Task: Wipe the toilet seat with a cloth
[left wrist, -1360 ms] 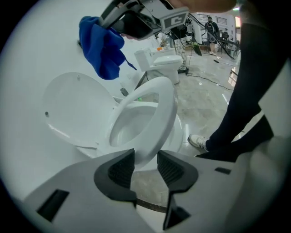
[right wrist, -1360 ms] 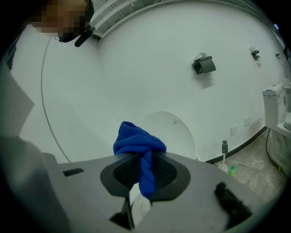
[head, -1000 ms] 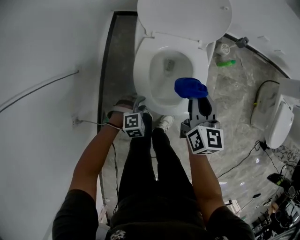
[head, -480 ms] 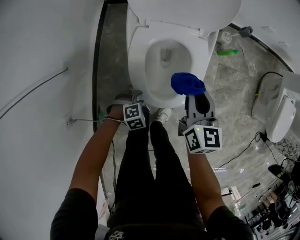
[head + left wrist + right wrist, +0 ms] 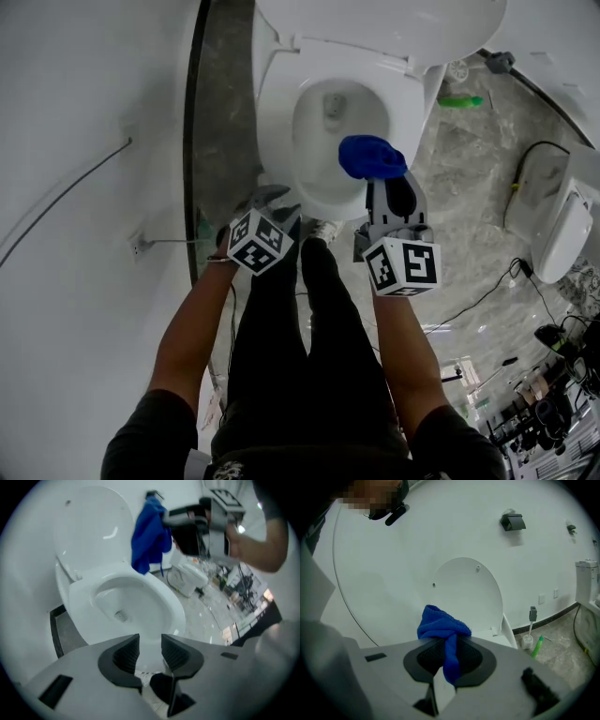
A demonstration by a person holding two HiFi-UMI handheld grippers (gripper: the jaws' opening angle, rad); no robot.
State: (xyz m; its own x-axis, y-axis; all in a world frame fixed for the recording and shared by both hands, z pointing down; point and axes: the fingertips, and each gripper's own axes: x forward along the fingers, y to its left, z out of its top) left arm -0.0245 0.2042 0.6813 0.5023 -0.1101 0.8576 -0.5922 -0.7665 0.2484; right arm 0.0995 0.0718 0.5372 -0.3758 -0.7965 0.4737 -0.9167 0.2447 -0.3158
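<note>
While a person in black trousers [image 5: 309, 356] stands just before a white toilet and looks down on it, the right gripper [image 5: 382, 180] is clamped on a blue cloth [image 5: 372, 157], its jaws closed tight on a twisted fold of the fabric, with the rest of the cloth bunched in a loose ball beyond the fingertips. From above, the cloth hangs over the near right part of the toilet seat [image 5: 277, 131], at the edge of the bowl [image 5: 328, 127]. The left gripper view shows it dangling in the air above the seat and not touching it. The seat is down and the lid [image 5: 375, 23] stands raised at the far side. The left gripper [image 5: 272, 202] is low at the near left of the toilet, just in front of the seat's near rim, pointing steeply down. Its jaws stand apart, have just been closing a little, and have only air between the pads, with the seat's near edge showing through the gap. To the right of the toilet, on the grey marbled floor [image 5: 469, 187], a toilet brush [image 5: 457, 70] stands in its holder beside a green bottle [image 5: 464, 100] lying on its side. A plain white wall [image 5: 75, 141] fills the left
</note>
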